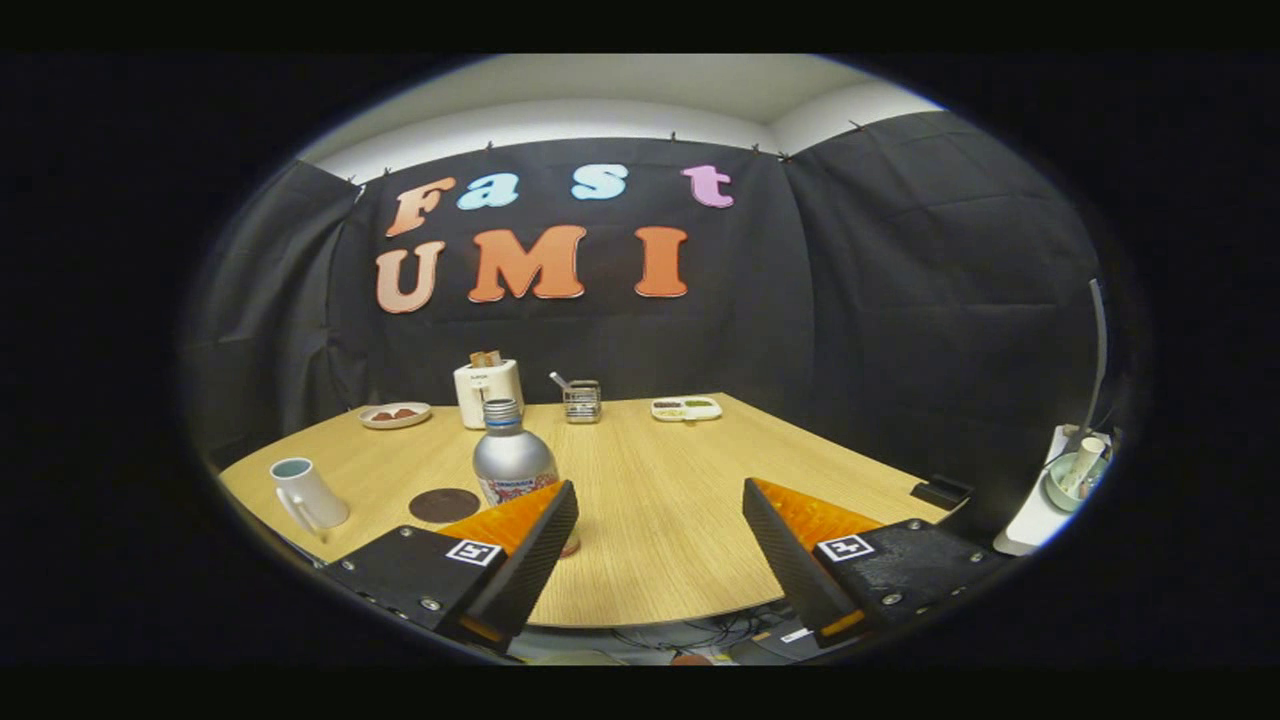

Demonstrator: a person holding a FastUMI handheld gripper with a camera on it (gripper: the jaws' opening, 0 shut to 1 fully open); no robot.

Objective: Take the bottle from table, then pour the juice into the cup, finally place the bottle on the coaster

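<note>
**Bottle sits off the tool's left finger, not yet between the fingers**

The table (650,500) is a light wood top running back to the booth wall, task things grouped on its left half. Along the far edge: a toaster (488,392), a small plate (395,414), a wire holder (581,400) and a divided tray (686,408), all well apart from the action.

The bottle (512,462) stands upright, long axis vertical, cap on, silver body with a printed band low down. It is ahead and to the left of the tool (660,520), its lower part hidden behind the left finger's tip. So it lies outside the gap, offset left of the tool's centre line. Contact with that finger cannot be told.

The coaster (444,505), a dark round disc, lies flat just left of the bottle. The cup (306,493), white with a handle, stands further left near the table's edge.

Tool state: fingers spread wide, nothing between them, bare table seen through the gap. Pose is level-ish, pointing across the table from the near edge, a bit above the surface.

Judgement: grasp not started; the next move needs a shift left then forward so the bottle's body enters the gap. Risk: the left finger knocks the bottle over.
</note>
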